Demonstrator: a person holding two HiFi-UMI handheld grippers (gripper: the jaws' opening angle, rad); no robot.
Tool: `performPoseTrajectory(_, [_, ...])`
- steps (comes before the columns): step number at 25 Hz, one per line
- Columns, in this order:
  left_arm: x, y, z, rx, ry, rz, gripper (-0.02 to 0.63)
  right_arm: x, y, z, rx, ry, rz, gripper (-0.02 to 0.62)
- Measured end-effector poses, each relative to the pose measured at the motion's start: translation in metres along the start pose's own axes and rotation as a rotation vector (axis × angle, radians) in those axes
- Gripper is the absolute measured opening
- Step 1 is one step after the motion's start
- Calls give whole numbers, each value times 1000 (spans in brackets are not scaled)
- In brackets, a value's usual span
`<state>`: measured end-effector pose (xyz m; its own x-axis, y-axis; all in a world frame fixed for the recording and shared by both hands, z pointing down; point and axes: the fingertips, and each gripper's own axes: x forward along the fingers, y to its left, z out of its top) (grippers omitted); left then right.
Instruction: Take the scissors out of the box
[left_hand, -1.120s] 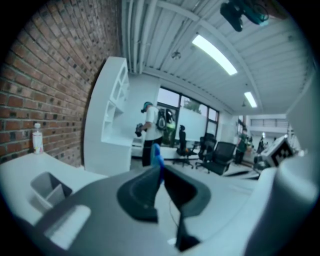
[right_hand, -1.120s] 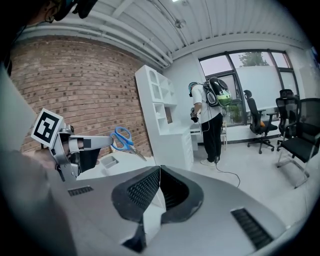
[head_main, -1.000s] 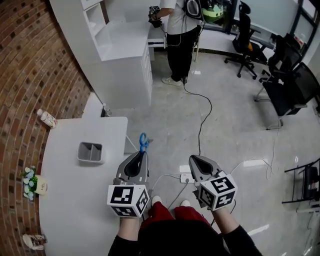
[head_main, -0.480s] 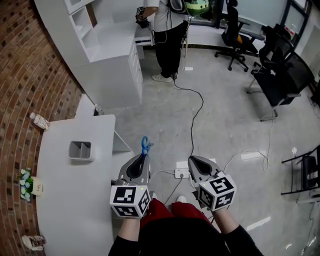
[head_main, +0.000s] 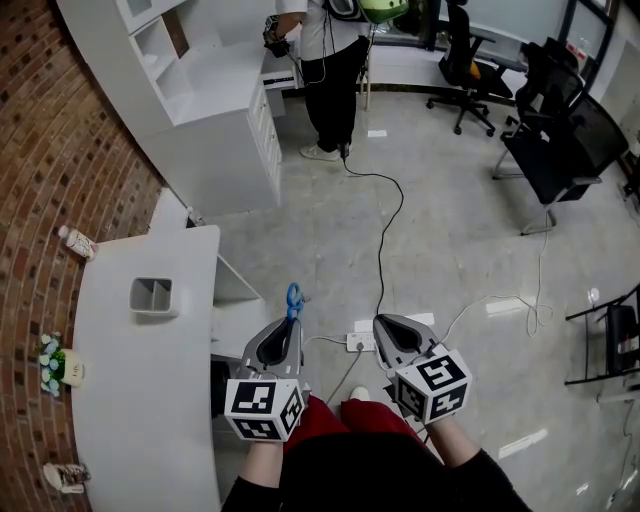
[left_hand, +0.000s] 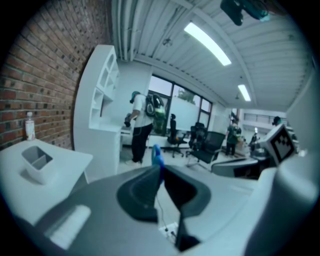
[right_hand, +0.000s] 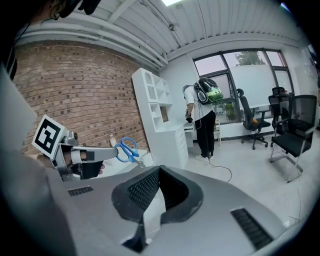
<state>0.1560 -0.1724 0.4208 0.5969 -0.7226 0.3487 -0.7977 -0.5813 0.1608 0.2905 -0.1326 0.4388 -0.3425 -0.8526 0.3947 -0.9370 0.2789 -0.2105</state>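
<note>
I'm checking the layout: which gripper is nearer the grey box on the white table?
Left. The left gripper, shut on the blue scissors, hangs just past the table edge, right of the box. The right gripper is farther right, over the floor.

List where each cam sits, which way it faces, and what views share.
Head view: on the person's head, looking steeply down at floor and white table; shows the person's legs, left tool, right tool.
Left gripper view: rides the left tool, looks along its jaws, shut on the blue scissors, toward white shelving.
Right gripper view: rides the right tool, jaws together and empty; sees the left tool sideways.
Shared: all three show the scissors and the standing person.
</note>
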Motion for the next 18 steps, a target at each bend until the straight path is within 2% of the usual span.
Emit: performPoseTrajectory(18, [2,-27,-25,-6,48,27,26,-12,-18,-18,-1,30,36,8])
